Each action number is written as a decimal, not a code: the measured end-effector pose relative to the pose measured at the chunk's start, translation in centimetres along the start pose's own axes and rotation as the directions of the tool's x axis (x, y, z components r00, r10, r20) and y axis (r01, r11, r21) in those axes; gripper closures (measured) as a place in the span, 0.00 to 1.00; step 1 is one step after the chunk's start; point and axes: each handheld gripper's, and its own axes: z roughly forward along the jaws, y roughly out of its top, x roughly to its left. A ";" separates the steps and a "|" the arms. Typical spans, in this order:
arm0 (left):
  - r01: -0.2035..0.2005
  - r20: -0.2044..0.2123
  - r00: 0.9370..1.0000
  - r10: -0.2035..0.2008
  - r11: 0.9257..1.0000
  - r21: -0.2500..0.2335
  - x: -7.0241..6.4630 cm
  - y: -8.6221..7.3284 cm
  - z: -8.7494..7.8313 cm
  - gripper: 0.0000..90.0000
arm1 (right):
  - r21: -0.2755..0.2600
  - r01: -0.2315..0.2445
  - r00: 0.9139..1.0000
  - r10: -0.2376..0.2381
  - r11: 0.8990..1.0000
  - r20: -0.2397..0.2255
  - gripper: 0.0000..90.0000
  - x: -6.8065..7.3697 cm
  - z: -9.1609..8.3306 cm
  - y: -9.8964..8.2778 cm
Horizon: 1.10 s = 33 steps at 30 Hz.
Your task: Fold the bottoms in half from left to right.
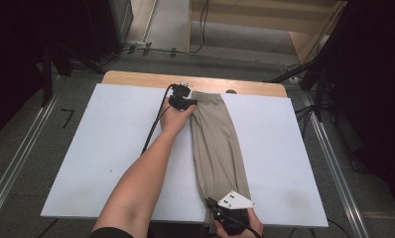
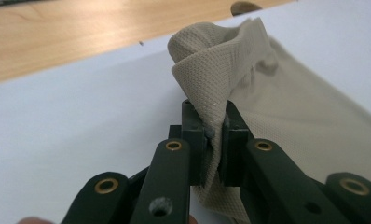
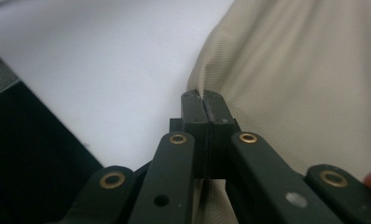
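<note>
Cloth: a beige garment (image 1: 217,144) lay folded into a long narrow strip down the middle of the desk, running from near the far edge to the near edge, where its end hung just over the rim.
Cloth texture: a fine pique-like knit weave, matte, soft, with a thicker folded band at the far end (image 2: 207,70) that stood up in a curl.
Left claw: the left claw (image 1: 185,102) sat at the far left corner of the garment; in the left gripper view (image 2: 215,133) its jaws were pinched on the lifted band, fabric bunched between the pads.
Right claw: the right claw (image 1: 220,207) sat at the near end of the strip; in the right gripper view (image 3: 204,100) its jaws stood closed together at the garment's left edge, a thin fold of fabric apparently caught between them.
Claw build: black jaws with brass-coloured rivets; a grey three-cornered plate (image 1: 236,200) on top of the right one, a black cable (image 1: 153,126) trailing from the left.
Desk: a white sheet (image 1: 111,148) over a pale wooden top (image 1: 136,78), the wood bare along the far edge.
Open room: wide bare white surface to both sides of the strip, more on the left.
Surroundings: grey floor, metal rails (image 1: 17,158) left and right, cables beyond the far edge.
Writing: none legible.
</note>
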 end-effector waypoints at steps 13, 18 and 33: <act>-0.014 -0.044 0.999 0.016 1.000 0.027 4.9 0.8 -4.7 0.94 | -0.049 0.134 0.987 -0.138 0.990 -0.087 0.97 7.2 3.1 4.4; 0.043 -0.002 0.999 -0.043 0.998 0.034 6.6 -0.1 -5.1 0.80 | -0.021 0.145 0.979 -0.147 0.989 -0.139 0.96 8.5 4.4 5.4; 0.075 0.173 0.984 -0.036 0.972 -0.223 9.0 -6.8 -15.1 0.01 | -0.106 0.087 0.978 -0.105 0.991 -0.178 0.17 -2.2 3.6 11.7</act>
